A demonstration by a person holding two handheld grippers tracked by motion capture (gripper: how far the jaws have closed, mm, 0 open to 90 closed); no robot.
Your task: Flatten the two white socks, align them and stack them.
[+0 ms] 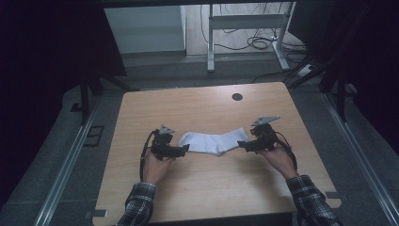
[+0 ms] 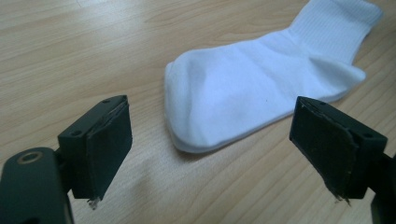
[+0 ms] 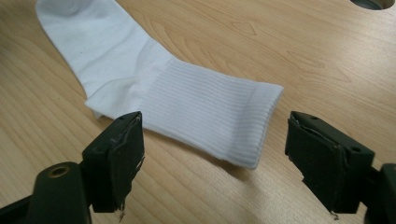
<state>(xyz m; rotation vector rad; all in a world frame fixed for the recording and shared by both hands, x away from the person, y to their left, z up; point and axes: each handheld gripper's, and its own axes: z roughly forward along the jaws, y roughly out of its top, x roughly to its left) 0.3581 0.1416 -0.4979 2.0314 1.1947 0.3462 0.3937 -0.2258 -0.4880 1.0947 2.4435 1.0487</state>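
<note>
A white sock lies flat across the middle of the wooden table, toe to the left, ribbed cuff to the right. My left gripper sits just off the toe end, open, nothing between its jaws. In the left gripper view the sock's toe lies on the wood a little beyond the gripper. My right gripper is at the cuff end, also open and empty. The right gripper view shows the ribbed cuff lying just ahead of the gripper, apart from both pads.
A round cable hole sits near the table's far edge, right of centre; its rim shows in the right gripper view. Beyond the table stand a white desk frame and loose cables on the floor. Dark curtains flank both sides.
</note>
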